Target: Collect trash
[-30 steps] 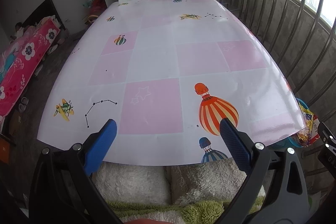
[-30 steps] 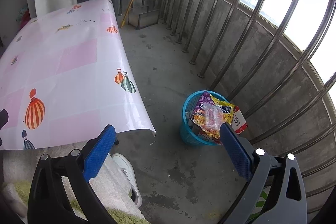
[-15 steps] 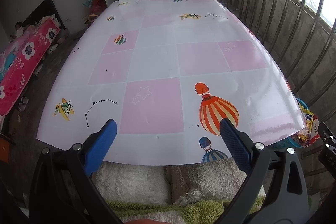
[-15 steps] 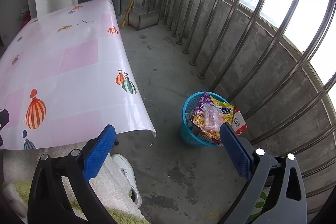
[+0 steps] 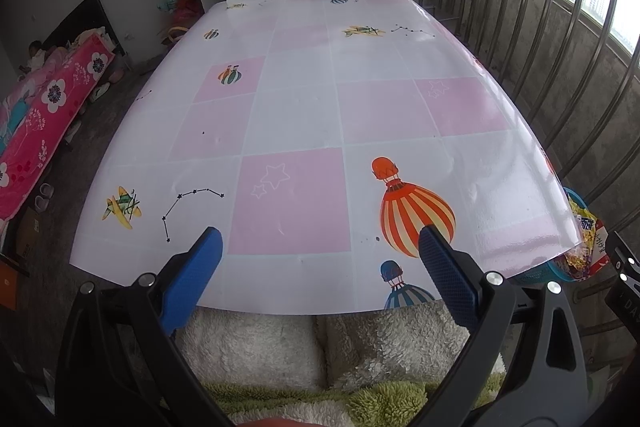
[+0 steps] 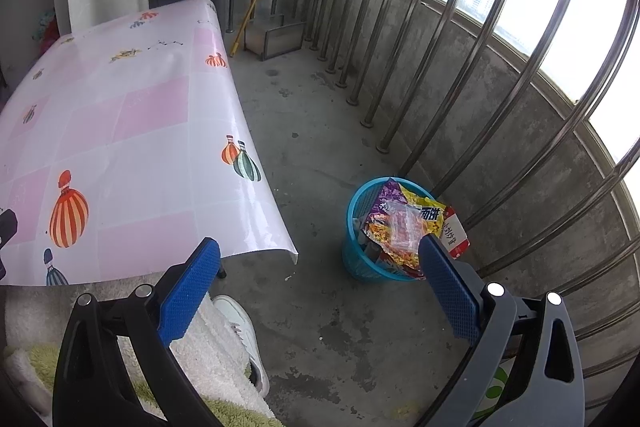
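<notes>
A blue mesh bin [image 6: 362,263] stands on the concrete floor by the railing, stuffed with colourful snack wrappers [image 6: 400,227] that rise above its rim. Its edge and wrappers [image 5: 586,231] peek out past the table's right corner in the left wrist view. My right gripper [image 6: 318,263] hangs open above the floor, left of and nearer than the bin, with nothing between its blue pads. My left gripper [image 5: 316,251] is open over the near edge of the table [image 5: 300,115], also holding nothing. The pink and white balloon-print cloth shows no trash on it.
A steel bar railing [image 6: 460,67] on a low concrete wall runs along the right. A person's fluffy white clothing [image 5: 260,343] and white shoe [image 6: 240,323] sit at the table's near edge. A metal box [image 6: 276,39] and broom stand at the far end; a pink floral bed [image 5: 44,115] is left.
</notes>
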